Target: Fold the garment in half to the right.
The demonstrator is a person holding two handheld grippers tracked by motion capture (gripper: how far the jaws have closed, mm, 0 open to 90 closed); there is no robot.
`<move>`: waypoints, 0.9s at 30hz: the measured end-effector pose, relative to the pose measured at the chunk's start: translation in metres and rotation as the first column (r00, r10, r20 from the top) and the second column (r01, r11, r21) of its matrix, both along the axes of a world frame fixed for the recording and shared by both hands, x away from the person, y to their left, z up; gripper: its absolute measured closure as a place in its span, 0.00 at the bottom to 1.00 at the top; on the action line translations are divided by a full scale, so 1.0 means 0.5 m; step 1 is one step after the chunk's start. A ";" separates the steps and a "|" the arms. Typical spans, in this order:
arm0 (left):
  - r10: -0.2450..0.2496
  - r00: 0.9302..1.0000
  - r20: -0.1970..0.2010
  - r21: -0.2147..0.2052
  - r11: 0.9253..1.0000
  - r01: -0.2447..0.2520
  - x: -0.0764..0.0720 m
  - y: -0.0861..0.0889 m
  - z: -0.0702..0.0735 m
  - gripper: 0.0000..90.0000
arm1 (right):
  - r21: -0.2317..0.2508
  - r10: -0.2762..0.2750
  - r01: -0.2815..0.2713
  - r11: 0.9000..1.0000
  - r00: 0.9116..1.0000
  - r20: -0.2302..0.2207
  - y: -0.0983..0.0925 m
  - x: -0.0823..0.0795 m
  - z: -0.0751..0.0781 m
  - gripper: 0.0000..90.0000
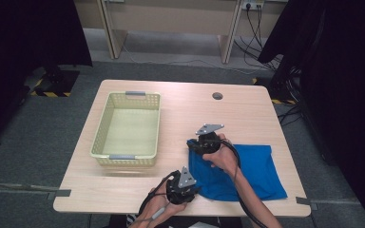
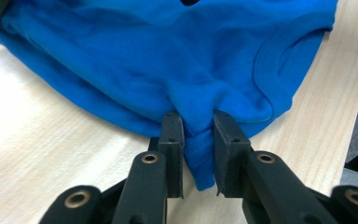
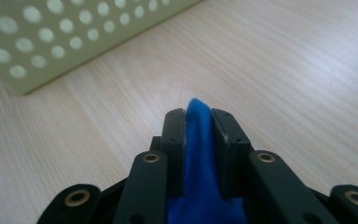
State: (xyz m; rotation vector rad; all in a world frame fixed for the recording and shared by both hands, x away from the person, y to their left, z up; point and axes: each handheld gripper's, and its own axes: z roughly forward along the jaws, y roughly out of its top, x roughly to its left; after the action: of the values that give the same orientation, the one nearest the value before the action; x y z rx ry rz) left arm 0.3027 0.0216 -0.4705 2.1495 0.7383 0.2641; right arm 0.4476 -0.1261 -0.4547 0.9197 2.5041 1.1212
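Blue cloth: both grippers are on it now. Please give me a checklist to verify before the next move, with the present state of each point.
1. Left gripper shut on the blue cloth: ok, a fold of its edge is pinched between the pads.
2. Right gripper shut on the cloth: ok, a ridge of fabric stands between its pads.
3. The two grips are apart: ok, in the high view they sit at the cloth's near left and far left parts.
4. Basket ready: ok, it looks empty and stands left of the cloth.
5. Cloth free of the basket: ok, bare table lies between them.
6. Grip depth enough for lifting: cannot tell.
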 end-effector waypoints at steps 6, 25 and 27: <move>-0.011 0.999 0.035 0.001 1.000 0.011 -0.006 0.006 0.046 0.85 | 0.060 0.002 -0.004 0.998 0.999 0.035 -0.010 -0.009 0.041 0.86; -0.123 0.986 0.113 0.054 0.992 0.118 0.015 -0.081 0.150 0.85 | 0.192 -0.109 0.087 0.978 0.988 0.108 -0.146 -0.022 0.125 0.88; -0.120 0.985 0.122 0.067 0.991 0.113 0.018 -0.094 0.159 0.85 | 0.203 -0.123 0.100 0.974 0.987 0.105 -0.164 -0.024 0.126 0.88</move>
State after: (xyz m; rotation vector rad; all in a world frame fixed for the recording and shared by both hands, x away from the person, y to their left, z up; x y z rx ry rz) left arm 0.3116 -0.0256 -0.3910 2.2008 0.5366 0.3607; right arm 0.4358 -0.2080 -0.3914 1.0005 2.2493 1.3626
